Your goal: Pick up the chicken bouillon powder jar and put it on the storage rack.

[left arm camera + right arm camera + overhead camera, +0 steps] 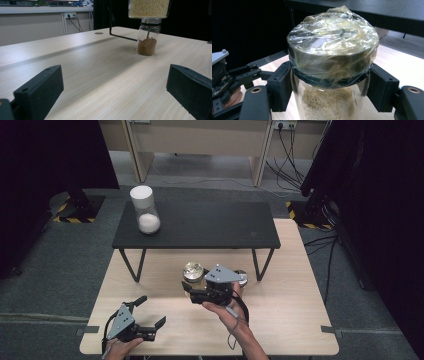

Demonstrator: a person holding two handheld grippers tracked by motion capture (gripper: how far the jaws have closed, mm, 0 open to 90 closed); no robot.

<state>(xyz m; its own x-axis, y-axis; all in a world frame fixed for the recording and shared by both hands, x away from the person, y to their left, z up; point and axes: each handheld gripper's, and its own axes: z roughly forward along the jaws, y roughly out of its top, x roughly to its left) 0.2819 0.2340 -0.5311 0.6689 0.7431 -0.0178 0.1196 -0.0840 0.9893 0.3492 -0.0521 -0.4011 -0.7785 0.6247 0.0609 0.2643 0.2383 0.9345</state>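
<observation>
Pale wood grain fills the near ground: the light wooden table (280,320) runs under both of my grippers, with grey carpet around it. Closest to me, the left gripper (148,314) sits low at the table's near left corner, its two black jaws spread wide with only bare wood between them.

A little farther in, near the middle of the table, my right gripper (196,295) has its jaws pressed against the two sides of a glass jar (329,100), just under the lid. That jar holds pale yellow grains in its lower part, and its dark lid (332,62) is wrapped in crinkled clear film. From the left gripper view its base hangs clear of the tabletop, so I am holding it in the air.

Just beyond it, a smaller jar of brown powder (147,42) stands upright on the wood, beside the right gripper.

Farther back, a low black table (200,227) on thin legs stands on the far part of the wooden one. On its left end stands a tall white-capped jar (145,210) with white powder in the bottom.
</observation>
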